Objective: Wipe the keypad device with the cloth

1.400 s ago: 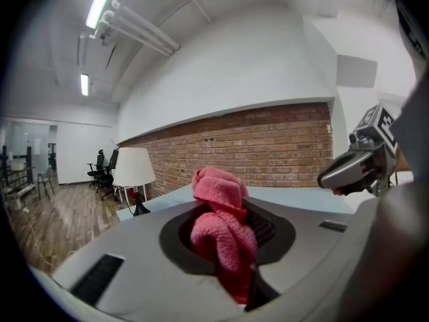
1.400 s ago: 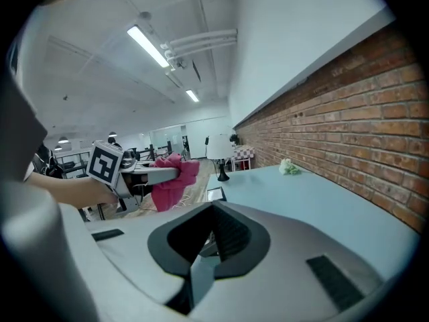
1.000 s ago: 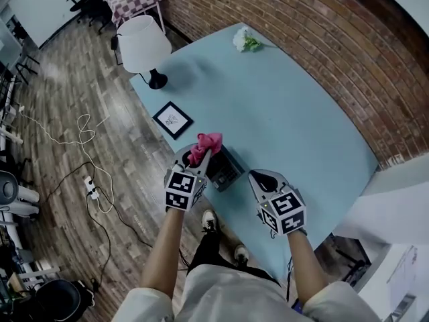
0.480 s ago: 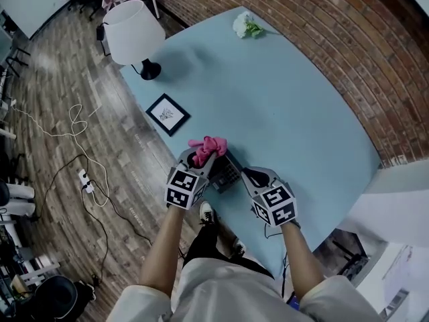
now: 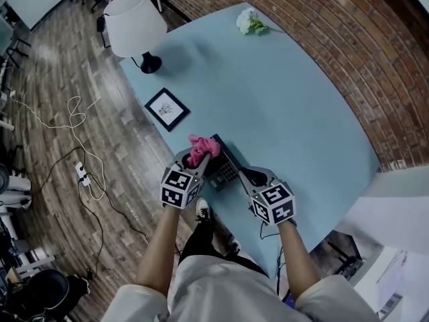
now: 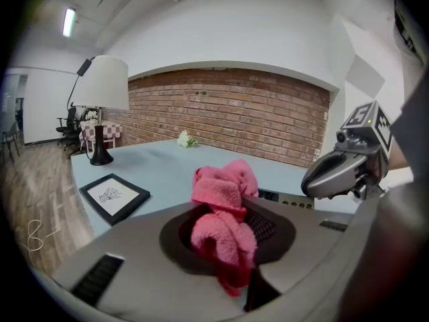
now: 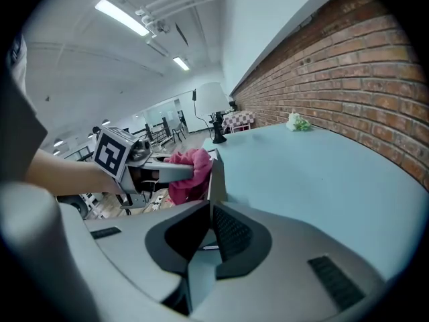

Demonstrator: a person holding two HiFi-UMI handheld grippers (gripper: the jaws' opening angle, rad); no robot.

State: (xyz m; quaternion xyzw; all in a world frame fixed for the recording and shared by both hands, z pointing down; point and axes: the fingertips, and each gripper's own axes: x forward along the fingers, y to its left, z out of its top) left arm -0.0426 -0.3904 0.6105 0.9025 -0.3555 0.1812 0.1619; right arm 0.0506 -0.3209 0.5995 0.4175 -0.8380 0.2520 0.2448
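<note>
The dark keypad device (image 5: 221,167) lies near the front edge of the light blue table (image 5: 288,106). My left gripper (image 5: 198,158) is shut on a pink cloth (image 5: 202,147), which rests on the device's left end. In the left gripper view the cloth (image 6: 224,213) bunches between the jaws, with the device (image 6: 288,198) just behind it. My right gripper (image 5: 247,175) sits at the device's right side. In the right gripper view its jaws are closed on the device's thin edge (image 7: 215,176), and the cloth (image 7: 189,173) shows beyond.
A white lamp (image 5: 136,25) stands at the table's far left corner. A black picture frame (image 5: 167,109) lies left of the device, and a white flower (image 5: 249,22) lies far back. A brick wall (image 5: 348,52) borders the right. Cables (image 5: 80,173) trail on the wooden floor.
The right gripper has moved in against the device's right side. The left gripper with the cloth has shifted slightly over the device's left end.
</note>
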